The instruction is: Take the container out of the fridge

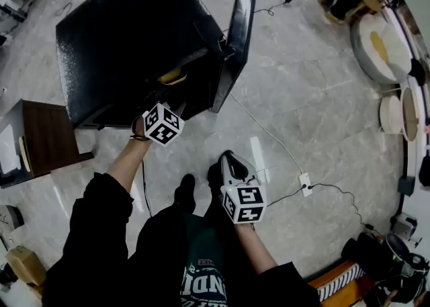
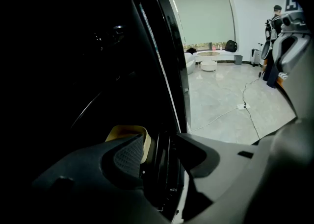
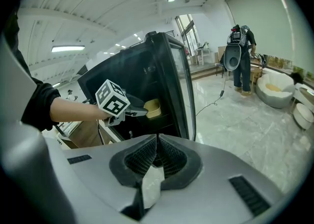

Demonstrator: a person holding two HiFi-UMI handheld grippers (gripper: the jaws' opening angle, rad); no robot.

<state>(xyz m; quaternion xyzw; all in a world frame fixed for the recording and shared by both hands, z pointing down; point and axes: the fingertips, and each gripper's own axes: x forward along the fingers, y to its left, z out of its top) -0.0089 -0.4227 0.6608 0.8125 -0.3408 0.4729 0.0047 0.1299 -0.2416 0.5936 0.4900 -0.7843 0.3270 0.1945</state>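
Observation:
A black fridge point(image 1: 127, 30) stands with its door point(image 1: 240, 23) swung open to the right. On a shelf inside sits a yellow container point(image 1: 173, 76), seen also in the left gripper view point(image 2: 125, 131) and the right gripper view point(image 3: 152, 108). My left gripper point(image 1: 164, 94) reaches into the fridge opening just in front of the container. Its jaws point(image 2: 161, 139) stand open, with the dark edge of the fridge frame between them and the container behind the left finger point(image 2: 128, 157). My right gripper point(image 1: 227, 156) hangs low over the floor, away from the fridge, its jaws point(image 3: 157, 137) shut.
A brown wooden cabinet point(image 1: 40, 138) stands left of the fridge. A white cable and socket strip point(image 1: 306, 181) lie on the marble floor to the right. Round white furniture point(image 1: 376, 44) fills the far right. A person point(image 3: 241, 56) stands far off. My feet point(image 1: 185, 191) are below.

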